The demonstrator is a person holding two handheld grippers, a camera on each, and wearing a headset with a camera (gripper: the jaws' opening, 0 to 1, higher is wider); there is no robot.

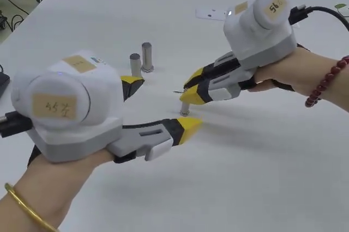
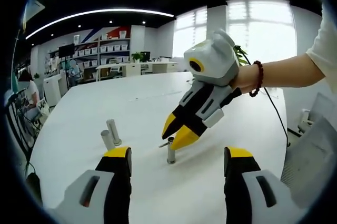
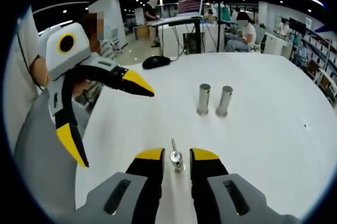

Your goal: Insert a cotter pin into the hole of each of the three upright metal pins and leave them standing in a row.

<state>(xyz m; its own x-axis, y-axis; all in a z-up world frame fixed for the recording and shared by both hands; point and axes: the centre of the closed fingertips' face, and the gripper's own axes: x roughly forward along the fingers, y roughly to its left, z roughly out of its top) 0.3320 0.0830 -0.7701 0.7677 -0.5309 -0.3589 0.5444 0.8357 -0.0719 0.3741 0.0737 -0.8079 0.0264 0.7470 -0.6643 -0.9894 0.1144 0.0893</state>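
Three short metal pins stand upright on the white table (image 1: 262,177). Two of them (image 1: 136,64) (image 1: 146,56) stand close together at the far left. The third pin (image 1: 185,110) stands alone, directly under my right gripper (image 1: 191,86). That gripper's jaws are nearly together on a thin cotter pin (image 1: 176,91), whose end sticks out to the left at the pin's top. In the right gripper view the cotter pin (image 3: 173,145) points away between the right gripper's (image 3: 177,154) tips, over the pin (image 3: 177,164). My left gripper (image 1: 162,103) is open wide beside that pin, touching nothing.
A small white card (image 1: 210,13) lies far back on the table. A black cable (image 1: 327,11) trails from the right gripper. Beyond the table are office desks, shelves and seated people. A black mouse (image 3: 156,61) rests at the table's far edge.
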